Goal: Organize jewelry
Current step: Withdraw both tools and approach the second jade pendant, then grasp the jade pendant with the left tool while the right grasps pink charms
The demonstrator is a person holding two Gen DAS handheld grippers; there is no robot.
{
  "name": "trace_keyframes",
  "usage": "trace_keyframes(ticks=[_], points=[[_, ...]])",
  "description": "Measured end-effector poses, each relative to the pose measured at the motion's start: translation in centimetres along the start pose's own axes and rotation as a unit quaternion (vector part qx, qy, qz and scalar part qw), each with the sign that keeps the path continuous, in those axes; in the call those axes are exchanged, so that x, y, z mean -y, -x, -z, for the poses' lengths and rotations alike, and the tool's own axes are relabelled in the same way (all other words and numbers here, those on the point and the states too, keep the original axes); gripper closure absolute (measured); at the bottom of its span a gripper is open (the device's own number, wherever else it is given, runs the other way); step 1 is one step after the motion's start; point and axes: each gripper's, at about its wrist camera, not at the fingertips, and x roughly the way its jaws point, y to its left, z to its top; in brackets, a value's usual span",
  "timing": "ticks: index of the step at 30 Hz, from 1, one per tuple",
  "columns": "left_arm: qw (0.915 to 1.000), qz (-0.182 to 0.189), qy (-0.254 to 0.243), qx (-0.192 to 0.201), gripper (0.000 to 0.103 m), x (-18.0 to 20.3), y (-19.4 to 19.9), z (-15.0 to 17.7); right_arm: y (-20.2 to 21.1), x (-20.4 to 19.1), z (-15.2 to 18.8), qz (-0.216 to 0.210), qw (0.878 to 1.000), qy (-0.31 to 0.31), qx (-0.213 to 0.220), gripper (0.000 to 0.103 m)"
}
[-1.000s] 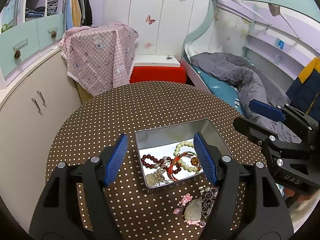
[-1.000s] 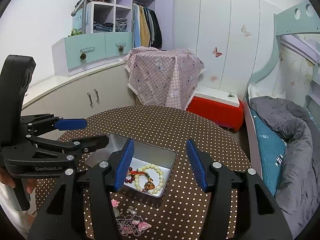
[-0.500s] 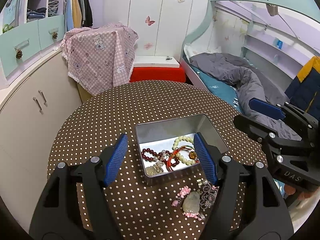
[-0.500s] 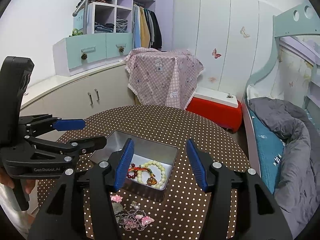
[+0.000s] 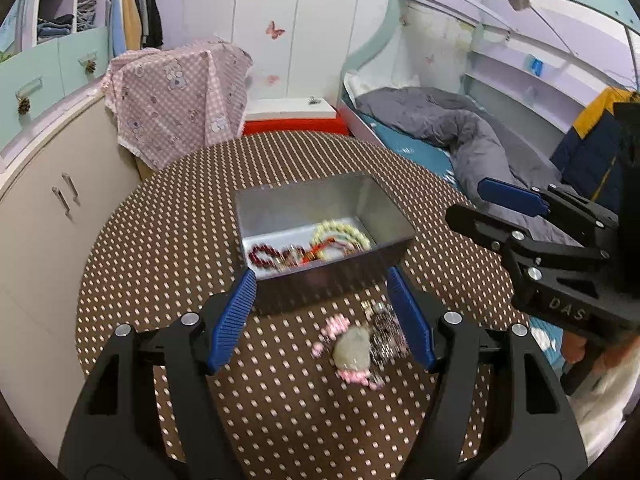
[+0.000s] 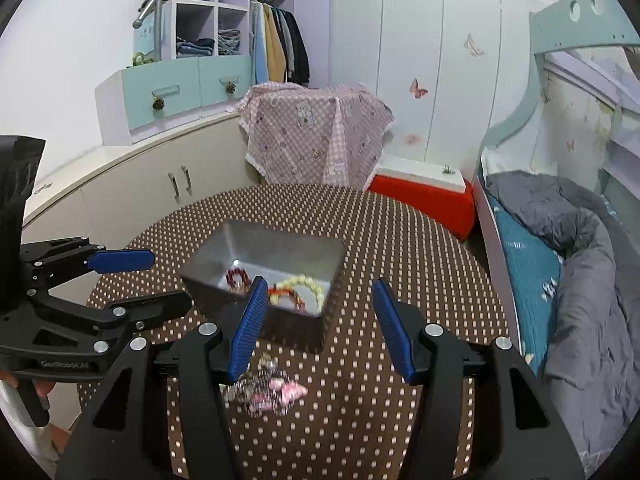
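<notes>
1. While blurred, both views readable: round bench (image 5: pixel 160 240) under brown white-dotted cloth, metal tin (image 5: pixel 320 204) near its middle, open top.
2. Inside tin: dark red bead bracelet (image 5: pixel 264 256) at left, pale bead bracelet (image 5: pixel 340 232) at right, red-orange cord piece (image 5: pixel 316 250) between them, tangled together.
3. Loose jewelry pile (image 5: pixel 360 344) on cloth just in front of tin, outside it: greyish stone pendant (image 5: pixel 354 350) with pink beads, dark beaded strand (image 5: pixel 386 332) beside it. Details too blurred to tell more.
4. Left tongs (image 5: pixel 326 316) spread wide, blue pads apart, nothing between them; hovering above bench, framing tin's near wall and pile in left view. Right pad (image 5: pixel 410 320) overlapping dark strand in picture; contact cannot be told.
5. Right tongs (image 6: pixel 320 324) also spread wide, holding nothing; tin's near corner and pile (image 6: pixel 268 388) seen between pads in right view.
6. Each tool visible from other camera: right tongs at right edge of left view, left tongs at left edge of right view, both off to sides of tin.
7. Background: pink checked cloth (image 6: pixel 316 136) draped over something behind bench, red box with white lid (image 6: pixel 424 192), bed with grey duvet (image 5: pixel 452 128), cream cabinets (image 6: pixel 132 184), open wardrobe with clothes (image 6: pixel 276 44).
</notes>
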Motion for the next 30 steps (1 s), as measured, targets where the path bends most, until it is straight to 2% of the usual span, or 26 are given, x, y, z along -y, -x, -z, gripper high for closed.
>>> trace_keyframes(ticks=[6,9,12,15,19,22,25,30], points=[[0.9993,0.027,-0.016,-0.023,0.037,1.2,-0.6,2.1,-0.2,0.6,2.4,0.003,0.999,-0.021,-0.026,0.051],[0.9983,0.042,-0.023,-0.033,0.058,1.8,-1.1,2.9,-0.3,0.9,3.4,0.005,0.999,-0.032,-0.038,0.051],[0.9972,0.051,-0.028,-0.047,0.067,2.4,-2.0,3.5,-0.3,1.1,4.2,0.006,0.998,-0.039,-0.047,0.051],[0.9963,0.059,-0.029,-0.054,0.067,2.6,-2.7,3.8,-0.4,1.2,4.7,0.007,0.998,-0.041,-0.054,0.051],[0.9963,0.04,-0.031,-0.069,0.067,2.4,-4.1,4.1,-0.5,1.3,4.9,0.008,0.997,-0.044,-0.058,0.051],[0.9956,0.038,-0.029,-0.08,0.068,2.3,-4.6,4.4,-0.7,1.4,4.9,0.009,0.997,-0.044,-0.06,0.051],[0.9949,0.035,-0.029,-0.09,0.074,2.0,-5.2,4.5,-1.0,1.5,5.1,0.009,0.997,-0.045,-0.064,0.051],[0.9947,0.037,-0.031,-0.09,0.075,1.8,-5.3,4.7,-1.5,1.2,5.3,0.005,0.997,-0.042,-0.071,0.051]])
